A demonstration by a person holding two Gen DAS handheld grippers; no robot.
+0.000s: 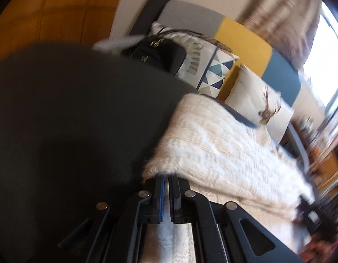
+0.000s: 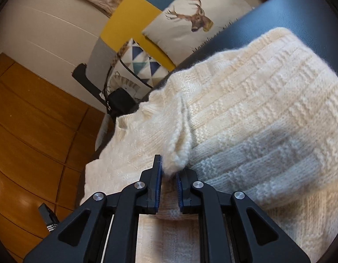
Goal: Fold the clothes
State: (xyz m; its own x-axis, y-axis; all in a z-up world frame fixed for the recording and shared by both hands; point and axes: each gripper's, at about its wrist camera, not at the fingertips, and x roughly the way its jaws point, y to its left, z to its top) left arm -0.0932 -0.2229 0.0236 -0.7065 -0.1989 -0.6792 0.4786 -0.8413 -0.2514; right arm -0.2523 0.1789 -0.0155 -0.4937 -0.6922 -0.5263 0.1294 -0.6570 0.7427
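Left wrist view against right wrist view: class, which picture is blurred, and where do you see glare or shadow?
Left wrist view: motion blur throughout, window blown out white. Right wrist view: sharp, a grey shadow across the sweater, a bright sheen on the floor.

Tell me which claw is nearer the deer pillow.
Hard to call; probably the left. The left claw pinches the cream sweater edge, the deer pillow lying just beyond. The right claw grips a sweater fold, the pillow beyond the garment.
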